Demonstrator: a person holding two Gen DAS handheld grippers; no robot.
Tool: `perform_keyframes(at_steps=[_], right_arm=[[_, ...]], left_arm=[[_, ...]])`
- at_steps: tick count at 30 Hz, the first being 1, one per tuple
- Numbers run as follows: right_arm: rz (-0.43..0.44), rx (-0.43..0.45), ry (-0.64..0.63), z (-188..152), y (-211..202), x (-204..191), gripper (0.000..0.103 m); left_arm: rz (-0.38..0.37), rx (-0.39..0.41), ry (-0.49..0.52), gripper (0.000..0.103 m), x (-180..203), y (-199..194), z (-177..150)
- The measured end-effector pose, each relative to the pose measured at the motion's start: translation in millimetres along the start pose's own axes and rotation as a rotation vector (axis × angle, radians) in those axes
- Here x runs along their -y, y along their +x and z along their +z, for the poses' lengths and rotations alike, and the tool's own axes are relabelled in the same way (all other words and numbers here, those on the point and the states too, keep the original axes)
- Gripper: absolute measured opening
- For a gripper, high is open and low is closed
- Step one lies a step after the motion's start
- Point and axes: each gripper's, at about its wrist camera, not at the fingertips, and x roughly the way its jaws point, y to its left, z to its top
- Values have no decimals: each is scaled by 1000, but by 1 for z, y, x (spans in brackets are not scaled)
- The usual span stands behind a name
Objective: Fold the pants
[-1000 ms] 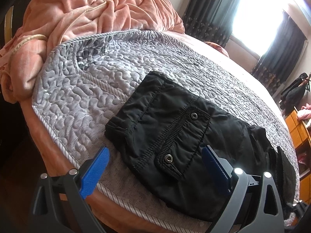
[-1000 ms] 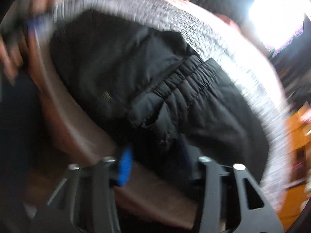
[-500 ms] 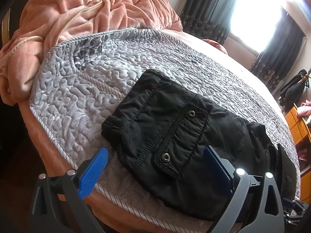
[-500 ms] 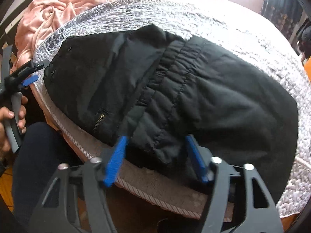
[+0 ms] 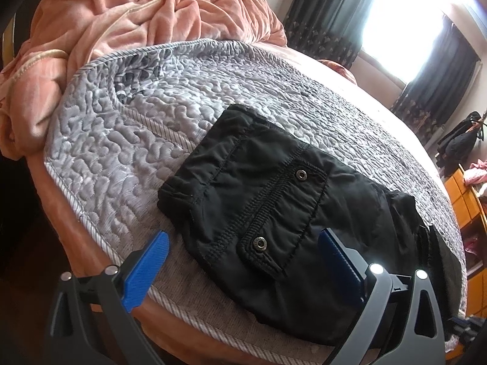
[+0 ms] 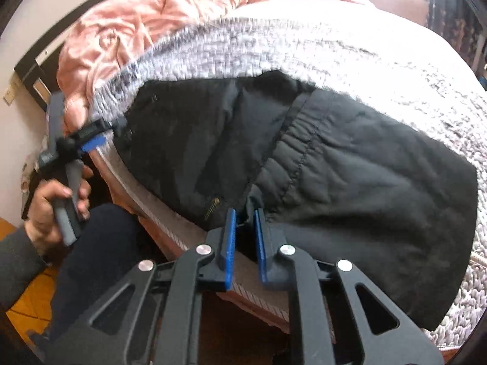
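Note:
Black pants (image 5: 274,200) lie folded on the grey quilted bed cover (image 5: 137,127), near the bed's front edge. My left gripper (image 5: 243,235) hangs open just above the leg end, its blue pads either side of a pocket flap with two snaps (image 5: 260,243). In the right wrist view the pants (image 6: 350,167) show their elastic waistband (image 6: 298,152). My right gripper (image 6: 245,213) is closing its jaws on the near edge beside the waistband, with black fabric pinched between the pads. A hand (image 6: 51,203) holds the left gripper (image 6: 91,143) at the pants' far left end.
A crumpled pink blanket (image 5: 121,15) is heaped at the head of the bed. The bed's orange edge (image 5: 70,213) runs right below both grippers. The person's dark-clad leg (image 6: 97,243) stands against the bed. Orange shelves (image 5: 465,200) and dark curtains (image 5: 319,15) lie beyond.
My right gripper's jaws went from wide apart to nearly together, pinching the pants' near edge, and its view rolled and steadied. The left gripper and the leg end stayed put.

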Motion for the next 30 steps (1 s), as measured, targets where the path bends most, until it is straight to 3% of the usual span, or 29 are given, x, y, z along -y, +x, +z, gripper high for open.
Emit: perform_keyframes(at_steps=[3, 8, 14, 16, 19, 25, 30], right_arm=[[0, -61, 14, -7, 26, 6, 12], [25, -78, -9, -4, 25, 4, 19], [94, -92, -40, 7, 5, -1, 46], [141, -103, -54, 20, -4, -1, 63], [196, -140, -60, 51, -10, 1, 76], [282, -247, -132, 136, 3, -13, 83], [334, -352, -250, 218, 44, -54, 85]], left_arm=[[1, -9, 6, 99, 1, 2, 0], [-6, -27, 1, 99, 0, 5, 1], [-81, -9, -29, 99, -8, -9, 5], [-145, -52, -87, 99, -20, -10, 7], [-225, -122, -204, 99, -42, -5, 11], [-371, -178, -549, 99, -101, 18, 16], [-414, -203, -589, 99, -105, 38, 22]])
